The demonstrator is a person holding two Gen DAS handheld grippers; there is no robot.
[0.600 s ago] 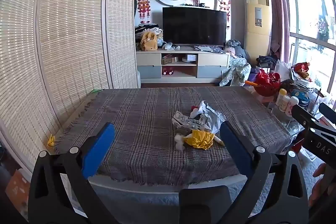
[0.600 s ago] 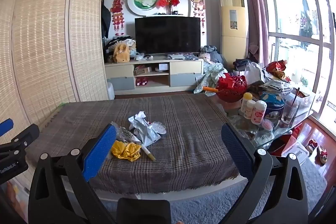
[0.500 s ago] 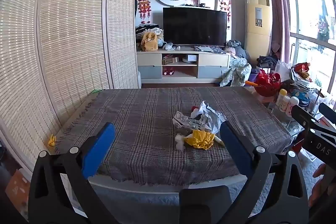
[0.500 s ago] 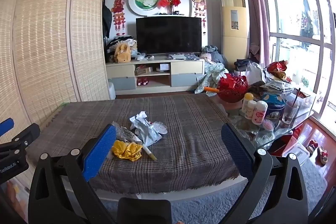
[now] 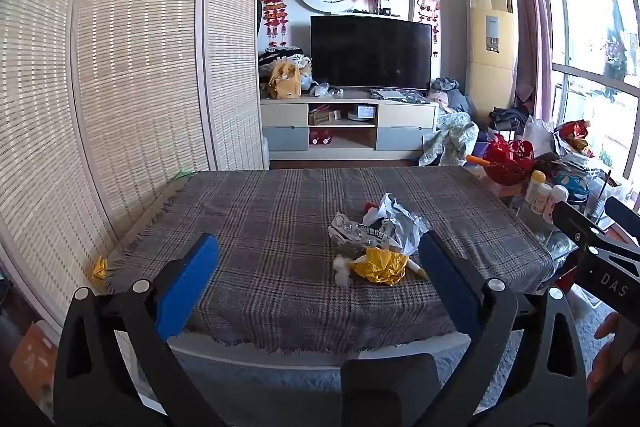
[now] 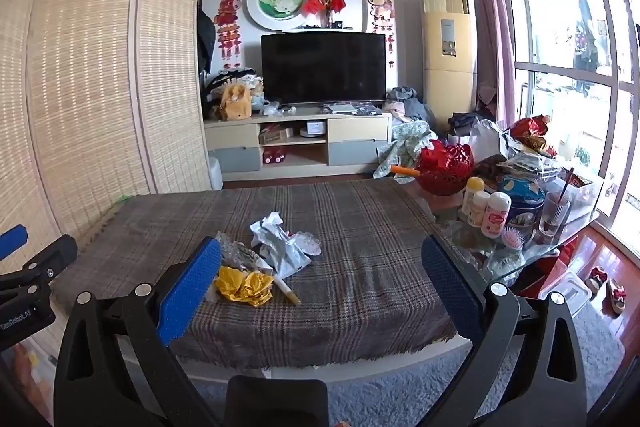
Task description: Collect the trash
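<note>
On the plaid tablecloth [image 5: 280, 227], the trash pile [image 5: 376, 243] lies unmoved since earlier; left gripper [image 5: 316, 283] and right gripper [image 6: 320, 287] remain spread wide, empty, seemingly short of it.

Bright daylight from the window [image 6: 560, 75], overexposed panes, sharp focus, strong fisheye bending, dark vignetted corners

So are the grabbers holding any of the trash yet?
No, nothing is held. The left gripper and right gripper both have their jaws wide open, short of the yellow wrapper on the plaid cloth.
</note>
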